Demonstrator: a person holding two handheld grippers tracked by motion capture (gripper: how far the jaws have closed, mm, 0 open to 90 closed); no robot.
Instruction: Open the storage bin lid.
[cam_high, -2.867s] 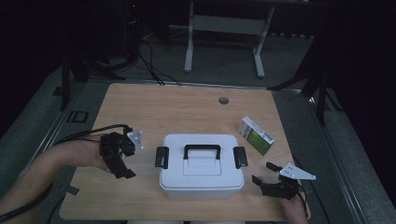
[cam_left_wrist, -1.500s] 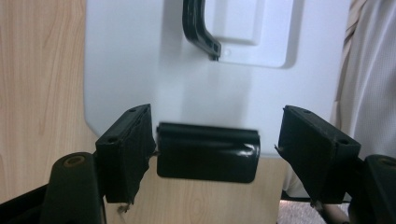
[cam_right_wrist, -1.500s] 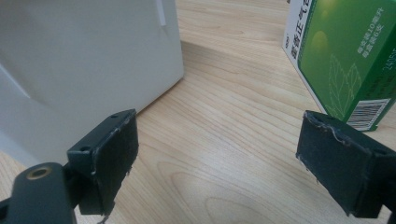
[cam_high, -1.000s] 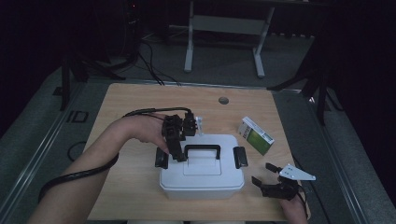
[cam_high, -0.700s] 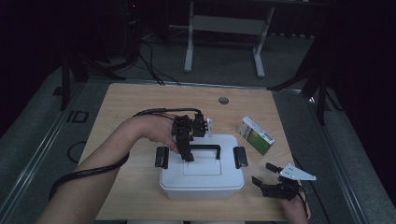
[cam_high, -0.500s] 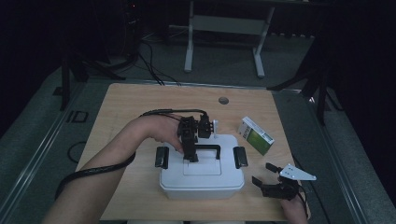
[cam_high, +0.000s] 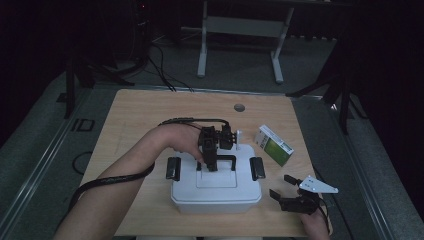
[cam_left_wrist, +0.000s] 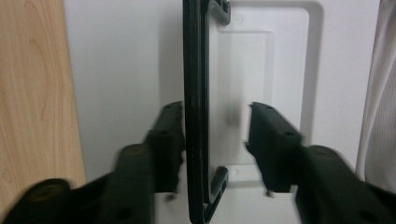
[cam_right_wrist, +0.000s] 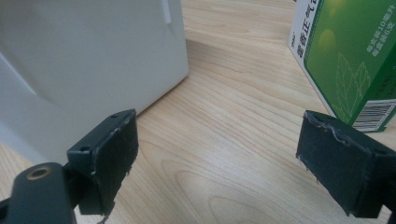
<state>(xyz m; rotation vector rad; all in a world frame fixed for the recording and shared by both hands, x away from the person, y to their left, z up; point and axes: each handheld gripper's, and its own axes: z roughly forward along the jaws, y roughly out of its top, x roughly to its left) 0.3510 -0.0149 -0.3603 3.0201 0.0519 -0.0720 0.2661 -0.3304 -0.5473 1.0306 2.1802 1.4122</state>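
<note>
A white lidded storage box stands at the table's near middle, with a black carry handle on its lid and a black latch on each side. My left gripper points down over the lid and straddles the handle. Its jaws have just been closing. One pad lies against the handle, the other stands clear of it, so the left gripper is open. My right gripper rests open on the table by the box's right front corner. A green and white carton lies ahead of the right gripper.
The carton lies right of the white box. A round grommet hole sits near the far edge of the wooden table. The left gripper's black cable trails along the forearm. A metal stand is on the floor beyond.
My left hand came from the table's left side to above the box and sank onto the handle, its jaws narrowing around it. The right gripper stayed put.
</note>
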